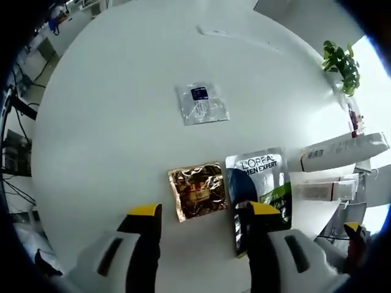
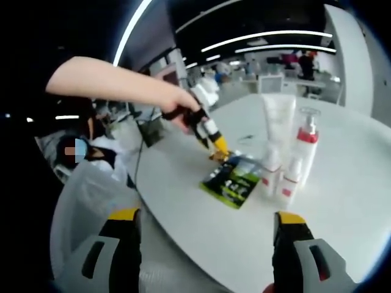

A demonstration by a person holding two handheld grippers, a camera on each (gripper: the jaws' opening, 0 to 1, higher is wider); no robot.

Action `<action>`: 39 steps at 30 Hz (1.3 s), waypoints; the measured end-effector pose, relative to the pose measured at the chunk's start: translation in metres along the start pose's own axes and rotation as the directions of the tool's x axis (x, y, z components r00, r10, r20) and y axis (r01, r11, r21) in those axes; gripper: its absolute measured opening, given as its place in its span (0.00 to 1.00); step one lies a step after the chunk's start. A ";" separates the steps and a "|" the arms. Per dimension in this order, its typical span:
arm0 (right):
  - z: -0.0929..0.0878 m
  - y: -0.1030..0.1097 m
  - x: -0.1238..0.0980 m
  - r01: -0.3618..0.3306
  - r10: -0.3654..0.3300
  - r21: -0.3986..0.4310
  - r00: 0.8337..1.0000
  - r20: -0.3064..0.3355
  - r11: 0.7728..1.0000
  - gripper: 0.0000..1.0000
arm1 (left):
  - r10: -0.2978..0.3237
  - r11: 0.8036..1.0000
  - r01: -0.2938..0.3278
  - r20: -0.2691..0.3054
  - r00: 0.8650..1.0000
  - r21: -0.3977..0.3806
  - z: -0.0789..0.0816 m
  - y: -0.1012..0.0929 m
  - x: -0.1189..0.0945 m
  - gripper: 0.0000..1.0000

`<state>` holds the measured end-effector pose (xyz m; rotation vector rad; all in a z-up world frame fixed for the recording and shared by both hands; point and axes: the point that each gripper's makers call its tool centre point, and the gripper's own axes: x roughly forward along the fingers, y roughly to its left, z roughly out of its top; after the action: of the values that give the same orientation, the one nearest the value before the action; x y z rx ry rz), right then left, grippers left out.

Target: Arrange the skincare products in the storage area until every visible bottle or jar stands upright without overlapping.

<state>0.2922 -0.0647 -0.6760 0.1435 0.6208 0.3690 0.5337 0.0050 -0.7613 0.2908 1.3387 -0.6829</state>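
I am holding my left gripper (image 1: 198, 213), jaws wide apart and empty, just above the crinkled gold foil sachet (image 1: 197, 190) lying flat on the white round table (image 1: 110, 134), which I judge light, slippery and best pinched by its edge, while my right gripper (image 2: 208, 223) is also hanging apart and empty.

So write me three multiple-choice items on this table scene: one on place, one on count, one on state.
1. Where on the white table does the gold sachet lie?
A. beside the L'Oreal Men Expert sachet
B. on the silver sachet
C. under the plant

2. How many flat sachets lie there?
A. one
B. three
C. five

3. The left hand-held gripper is
A. open
B. shut on a sachet
C. shut on a tube

Answers: A, their edges run side by side; B, silver, gold and L'Oreal; A, its jaws stand apart with nothing between.
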 end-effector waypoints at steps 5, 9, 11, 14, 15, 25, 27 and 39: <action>-0.002 0.002 0.001 -0.006 0.006 -0.013 1.000 -0.013 1.000 0.93 | -0.018 0.999 0.016 0.040 0.999 0.031 -0.003 0.003 -0.012 0.68; -0.003 0.003 0.001 -0.009 0.009 -0.006 1.000 -0.015 1.000 0.93 | -0.041 0.998 0.037 0.075 0.996 0.057 -0.006 0.003 -0.016 0.71; -0.003 0.002 0.001 -0.009 0.009 -0.001 1.000 -0.015 1.000 0.93 | -0.053 0.995 0.045 0.088 0.995 0.087 -0.010 0.002 -0.019 0.72; -0.004 0.002 0.001 -0.009 0.009 0.004 1.000 -0.017 1.000 0.93 | -0.080 0.991 0.067 0.115 0.990 0.113 -0.018 0.000 -0.026 0.75; -0.005 0.002 0.001 -0.009 0.009 0.003 1.000 -0.020 1.000 0.93 | -0.100 0.991 0.087 0.129 0.987 0.099 -0.020 -0.002 -0.030 0.77; -0.007 0.001 0.001 0.002 -0.002 -0.006 1.000 -0.026 1.000 0.93 | -0.211 0.973 0.171 0.305 0.929 0.152 -0.021 -0.014 -0.064 0.91; -0.008 0.002 0.001 0.004 -0.005 -0.009 1.000 -0.029 1.000 0.93 | -0.229 0.969 0.178 0.355 0.906 0.173 -0.022 -0.018 -0.074 0.95; -0.010 0.001 0.002 0.013 -0.015 -0.027 0.999 -0.045 1.000 0.93 | -0.259 0.949 0.131 0.476 0.840 0.287 -0.053 -0.017 -0.110 0.99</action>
<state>0.2876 -0.0629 -0.6848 0.1051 0.6606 0.3677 0.4728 0.0533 -0.6656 0.1498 0.7772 -1.0232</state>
